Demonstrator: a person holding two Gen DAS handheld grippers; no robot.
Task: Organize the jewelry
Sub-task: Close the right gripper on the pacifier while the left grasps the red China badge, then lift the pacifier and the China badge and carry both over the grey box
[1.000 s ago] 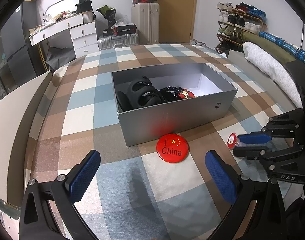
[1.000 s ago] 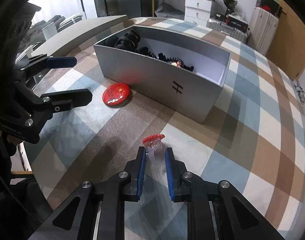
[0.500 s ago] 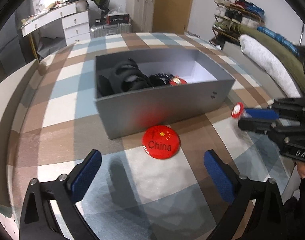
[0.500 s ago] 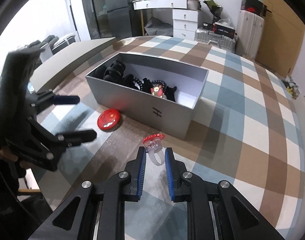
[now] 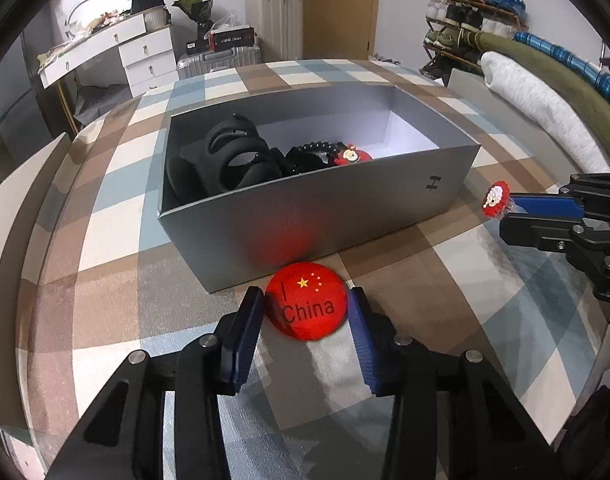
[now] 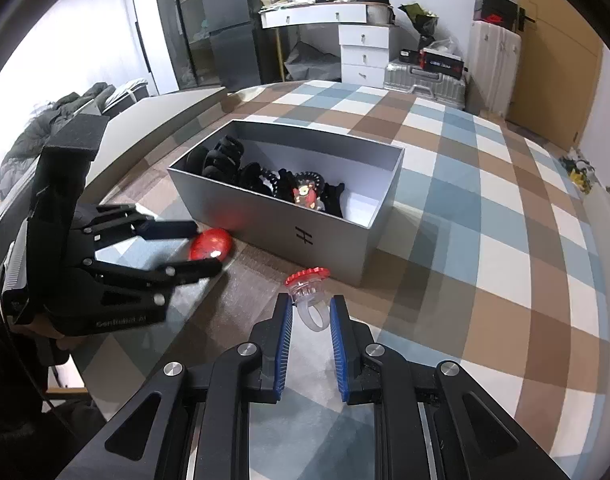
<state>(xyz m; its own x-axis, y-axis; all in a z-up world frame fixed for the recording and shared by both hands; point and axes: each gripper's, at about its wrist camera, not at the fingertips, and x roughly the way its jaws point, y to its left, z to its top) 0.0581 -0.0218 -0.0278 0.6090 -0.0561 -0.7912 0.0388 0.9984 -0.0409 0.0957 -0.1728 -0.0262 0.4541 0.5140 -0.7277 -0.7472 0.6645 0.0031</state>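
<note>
A grey open box (image 5: 385,200) stands on the checked cloth and holds black hair claws (image 5: 233,160), a black bead bracelet and a small red charm (image 5: 351,157). A red round "China" badge (image 5: 306,305) lies just in front of the box. My left gripper (image 5: 306,312) has closed in around the badge, its blue pads at both edges. My right gripper (image 6: 311,316) is shut on a clear plastic ring with a red top (image 6: 309,292) and holds it above the cloth, right of the box. The box also shows in the right wrist view (image 6: 305,236).
The checked cloth (image 5: 105,184) covers the whole surface. A rolled white and green bedding pile (image 5: 545,96) lies to the right. A white dresser (image 5: 125,52), suitcases (image 5: 273,20) and a shoe rack (image 5: 465,12) stand beyond the far edge.
My left gripper has moved forward and down and closed from wide open onto the badge. My right gripper has lifted the ring higher and nearer the box.
</note>
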